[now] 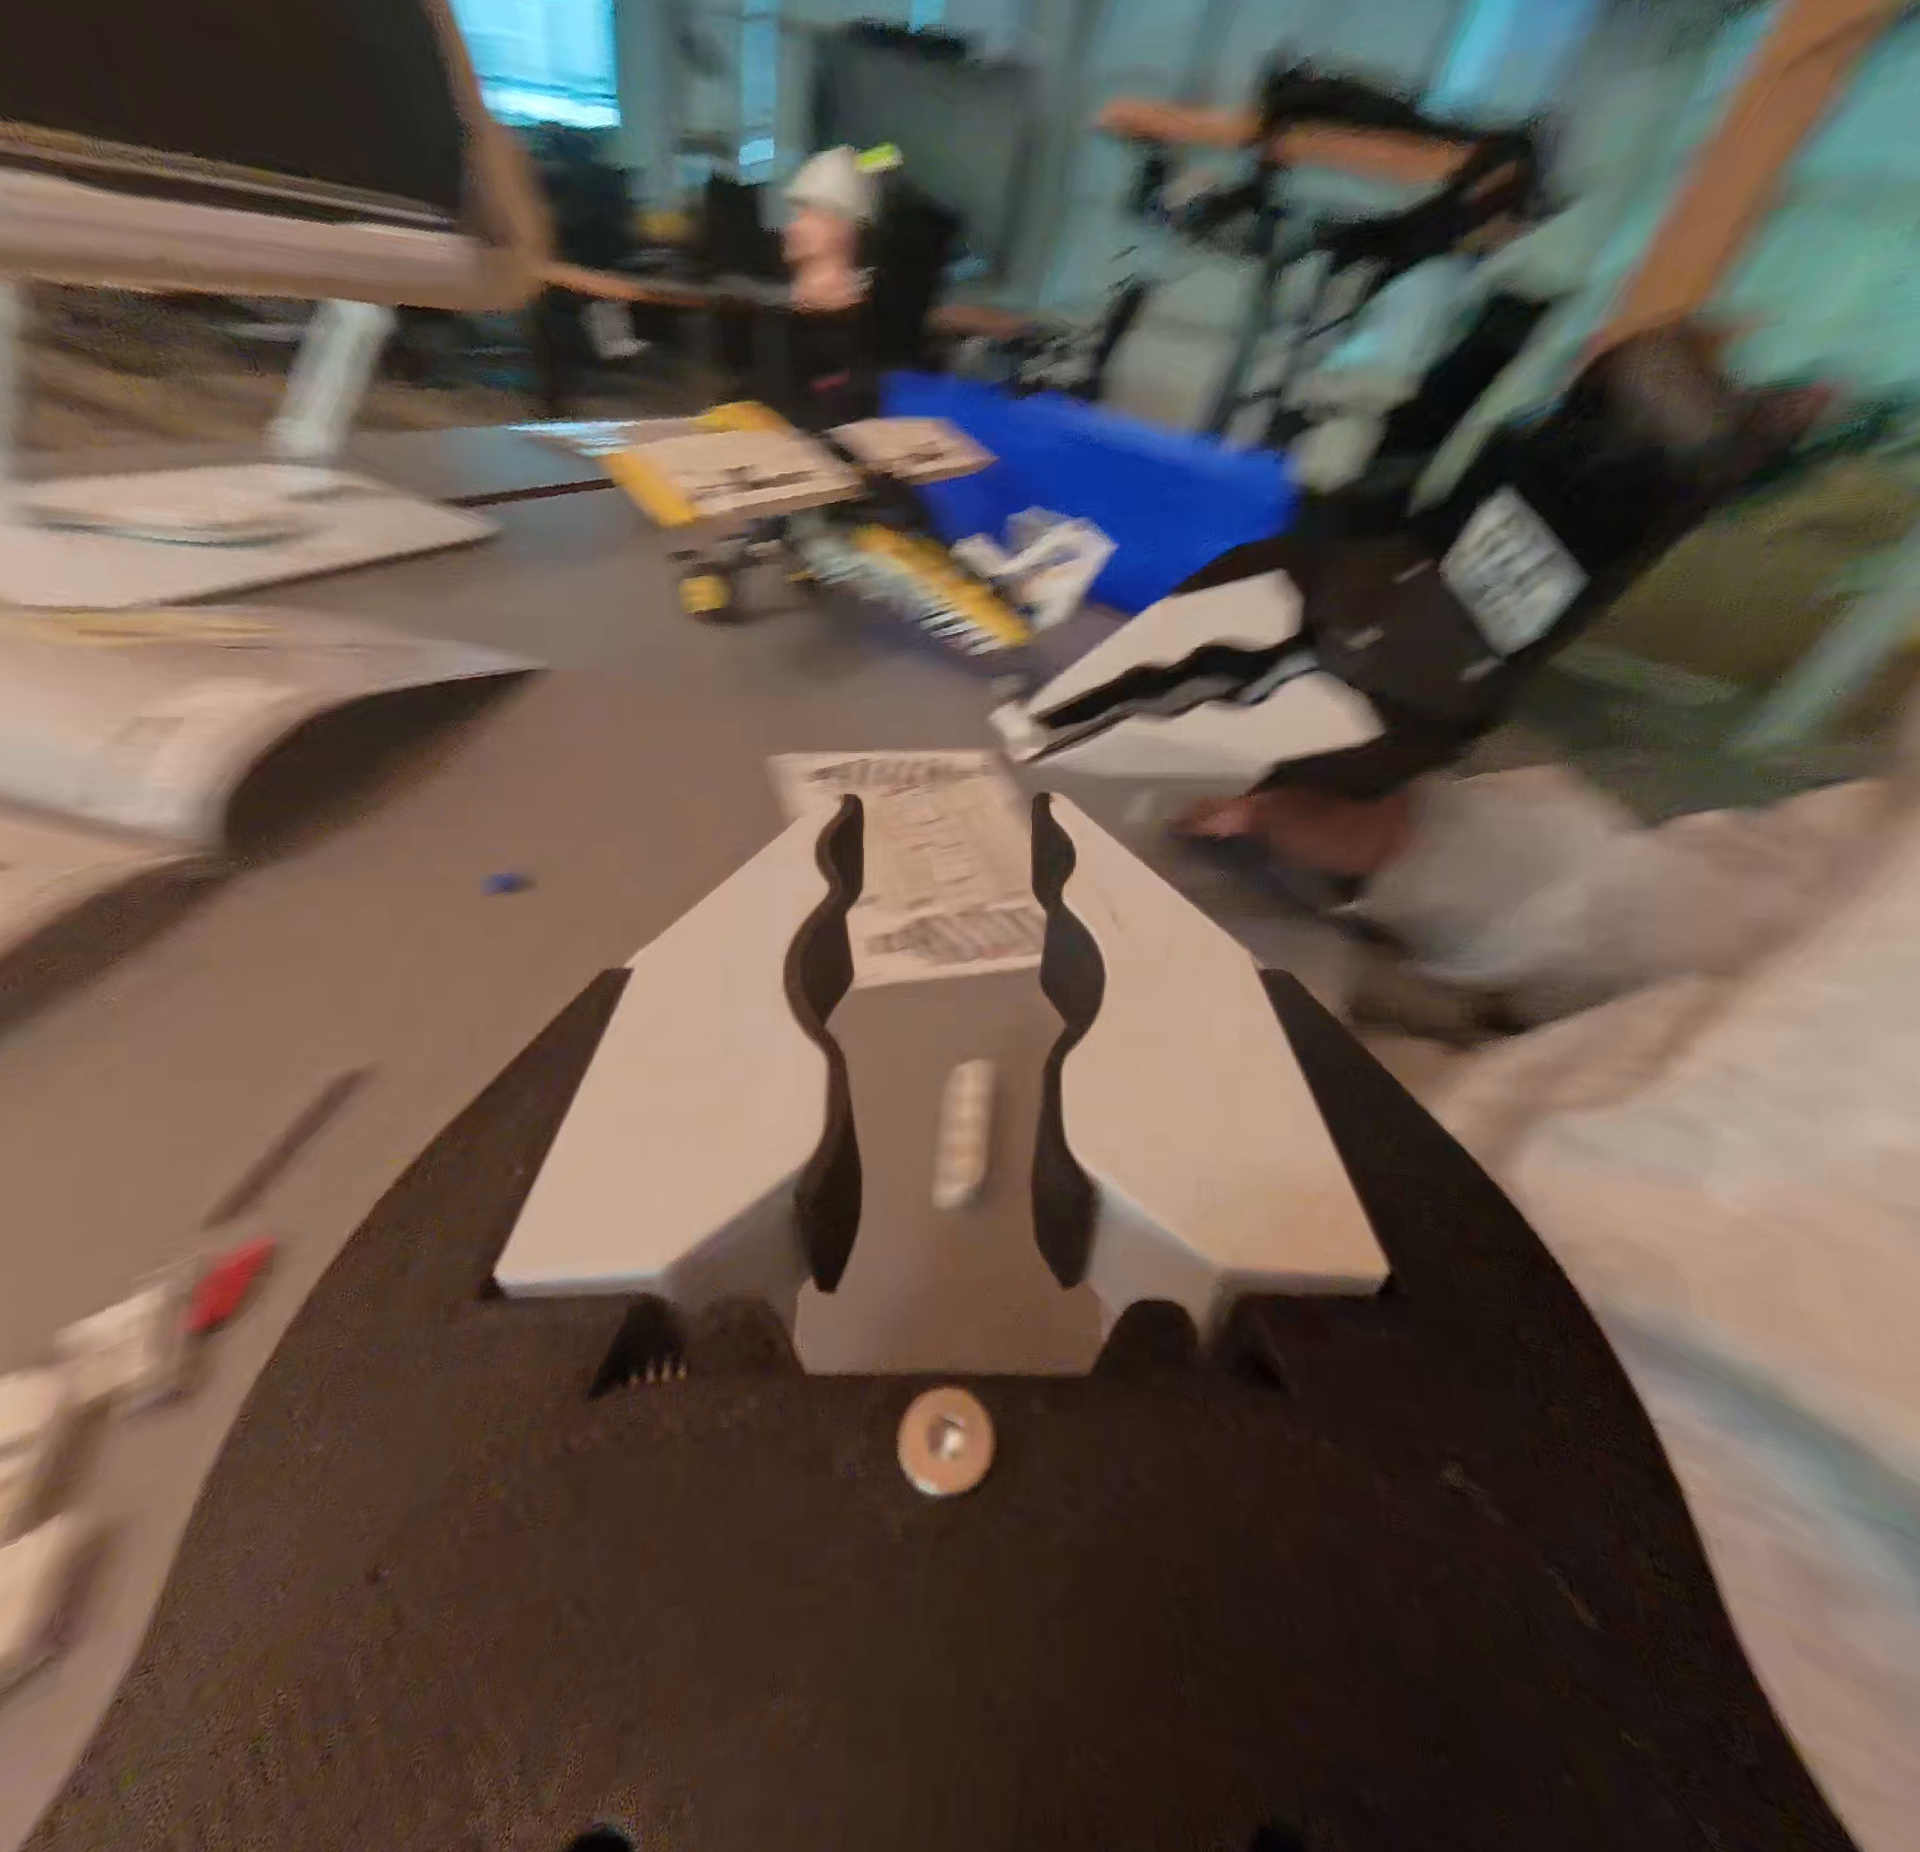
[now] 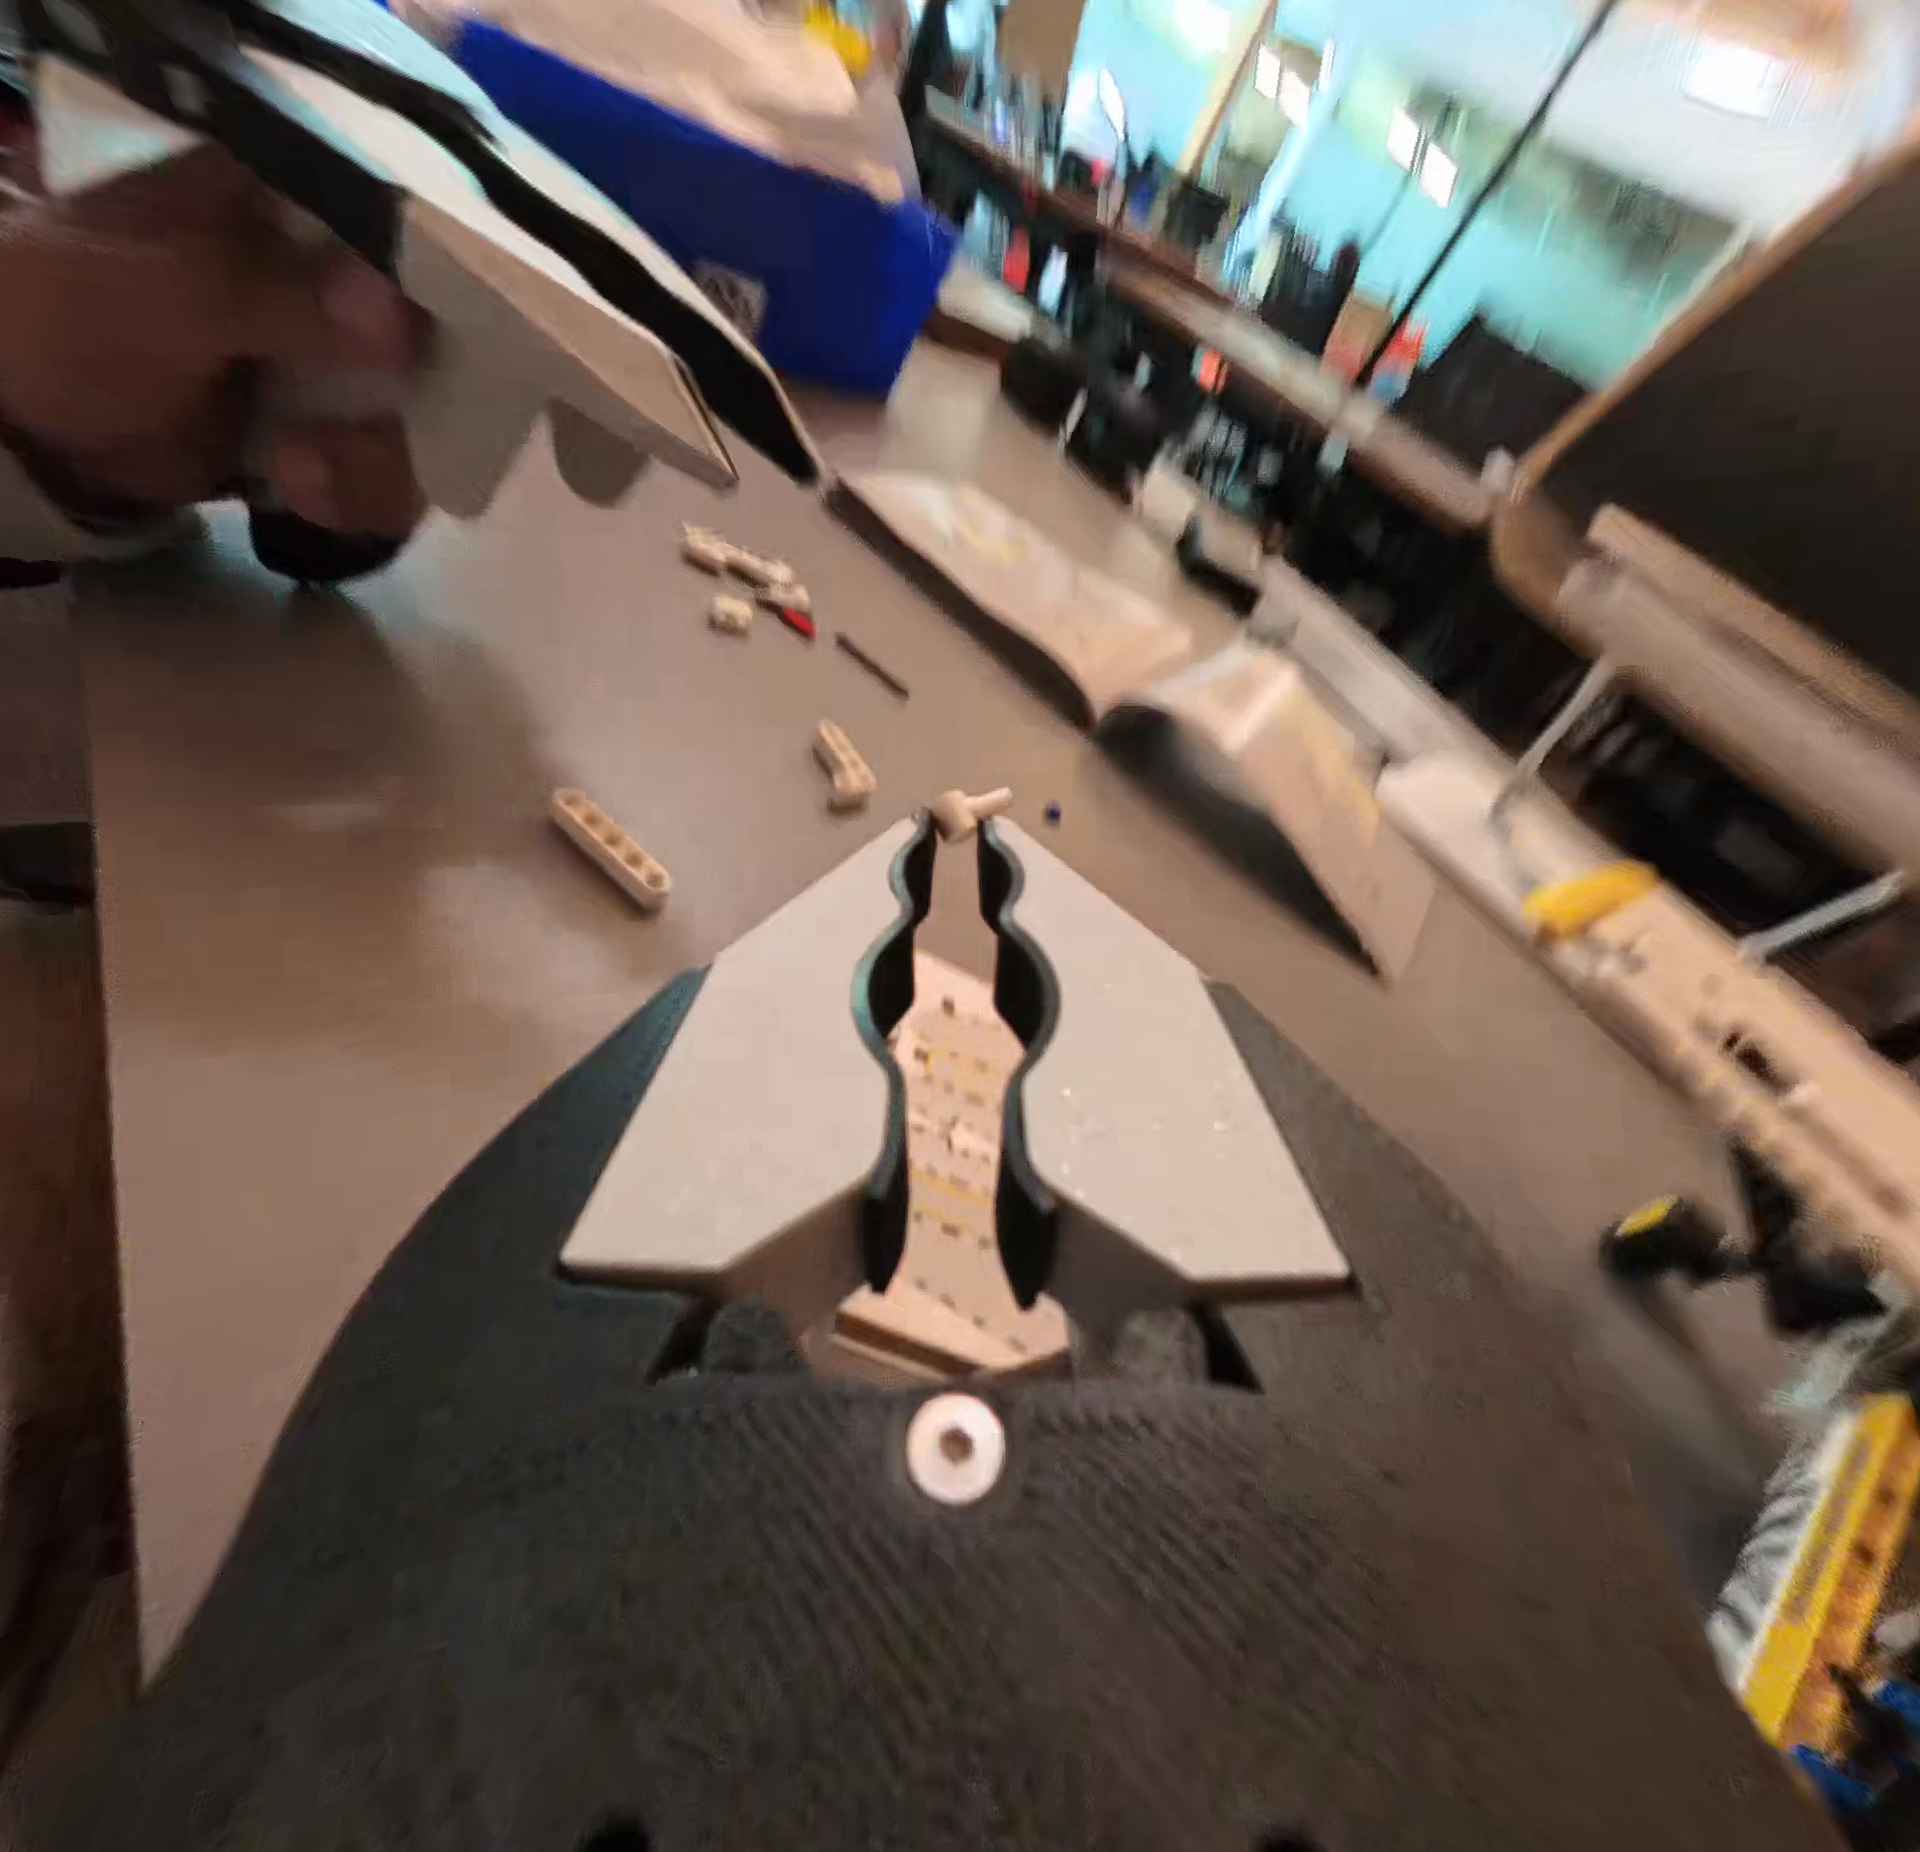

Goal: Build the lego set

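Observation:
My right gripper (image 2: 958,823) is shut on a small tan Lego pin piece (image 2: 964,808), held at the fingertips above the grey table. It also shows in the left wrist view (image 1: 1195,680), held in a hand. My left gripper (image 1: 948,815) is open and empty over a printed paper sheet (image 1: 935,867). A small light-grey piece (image 1: 964,1132) lies on the table between its fingers. Loose pieces lie ahead of the right gripper: a holed beam (image 2: 611,849), a bent piece (image 2: 842,763), a black axle (image 2: 871,664) and a small cluster (image 2: 743,566).
An open instruction booklet (image 2: 1039,576) lies on the table beside a monitor stand (image 1: 208,524). A blue bag (image 1: 1091,472) and a yellow-black model (image 1: 727,555) sit at the back. A small blue piece (image 1: 506,881) and a red piece (image 1: 229,1283) lie on the table. Both views are motion-blurred. The tips of one gripper are about 8 centimeters away from the tips of the other.

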Motion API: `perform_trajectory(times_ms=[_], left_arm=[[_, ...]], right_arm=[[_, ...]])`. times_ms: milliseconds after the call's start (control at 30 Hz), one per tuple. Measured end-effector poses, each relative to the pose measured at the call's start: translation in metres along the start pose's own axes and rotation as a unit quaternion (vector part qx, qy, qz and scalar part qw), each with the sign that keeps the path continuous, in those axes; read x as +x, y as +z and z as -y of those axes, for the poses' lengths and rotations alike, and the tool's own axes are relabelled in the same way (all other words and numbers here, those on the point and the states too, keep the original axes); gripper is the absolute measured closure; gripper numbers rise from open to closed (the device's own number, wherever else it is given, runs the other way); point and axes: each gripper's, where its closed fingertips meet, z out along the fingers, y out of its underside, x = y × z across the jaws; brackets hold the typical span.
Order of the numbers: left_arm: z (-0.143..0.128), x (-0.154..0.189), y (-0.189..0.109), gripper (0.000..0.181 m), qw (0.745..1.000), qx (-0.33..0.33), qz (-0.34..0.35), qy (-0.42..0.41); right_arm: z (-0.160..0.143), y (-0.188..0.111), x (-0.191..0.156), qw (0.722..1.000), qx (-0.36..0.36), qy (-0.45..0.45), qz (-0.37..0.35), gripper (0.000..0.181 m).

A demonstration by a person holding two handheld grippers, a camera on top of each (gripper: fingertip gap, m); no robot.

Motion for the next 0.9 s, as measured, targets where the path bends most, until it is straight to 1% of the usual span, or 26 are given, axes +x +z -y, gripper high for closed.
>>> perform_trajectory(times_ms=[33,100,167,267,333,500,633,767,900], left_arm=[[0.003,0.013,0.004,0.148,0.998,0.018,-0.05,-0.038],[0.006,0.028,0.009,0.148,0.985,0.032,-0.123,-0.113],[-0.001,0.032,0.016,0.147,0.972,0.013,-0.156,-0.173],[-0.007,0.033,0.023,0.148,0.961,-0.003,-0.166,-0.221],[-0.008,0.029,0.027,0.154,0.956,0.0,-0.158,-0.246],[-0.01,0.033,0.03,0.161,0.945,-0.007,-0.182,-0.272],[-0.012,0.037,0.029,0.17,0.937,-0.012,-0.202,-0.286],[-0.013,0.041,0.029,0.173,0.925,-0.019,-0.225,-0.305],[-0.017,0.042,0.032,0.177,0.925,-0.032,-0.222,-0.307]], right_arm=[[0.006,-0.002,-0.005,0.999,0.018,-0.031,-0.002,0.175],[0.005,0.0,-0.015,0.997,0.01,-0.074,0.004,0.175],[0.006,0.002,-0.027,0.994,0.009,-0.105,0.02,0.175],[0.018,-0.003,-0.035,0.987,0.041,-0.152,0.01,0.175],[0.024,-0.007,-0.036,0.982,0.057,-0.182,-0.007,0.175],[0.025,-0.006,-0.047,0.971,0.06,-0.231,-0.009,0.175],[0.026,-0.005,-0.047,0.967,0.064,-0.245,-0.018,0.175],[0.025,-0.004,-0.049,0.965,0.063,-0.253,-0.015,0.175],[0.024,-0.002,-0.052,0.962,0.06,-0.267,-0.016,0.175]])
